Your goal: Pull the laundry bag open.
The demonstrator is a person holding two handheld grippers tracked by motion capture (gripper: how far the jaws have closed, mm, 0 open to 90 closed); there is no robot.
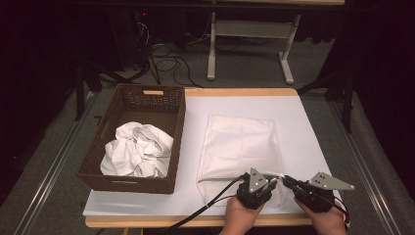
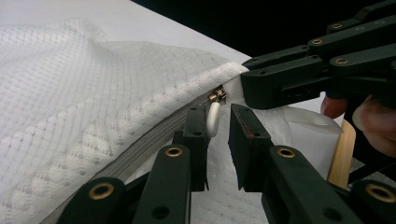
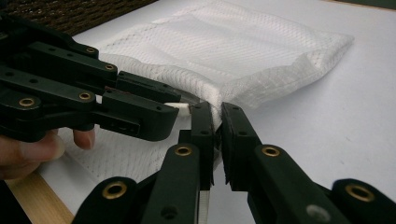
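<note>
By the bag's (image 1: 240, 142) near corner, right gripper (image 3: 217, 123) pinches mesh; left gripper (image 2: 219, 122) brackets the zip pull (image 2: 214, 120), unclamped.

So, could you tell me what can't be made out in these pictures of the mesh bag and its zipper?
- Mesh bag: its contents, hidden by the cloth itself.
- Zipper pull: whether the left gripper pads press on it yet; the left gripper view shows a small gap on one side.
- Zipper end: hidden in the high view by both grippers.
- Basket: anything under the crumpled white cloth.
</note>
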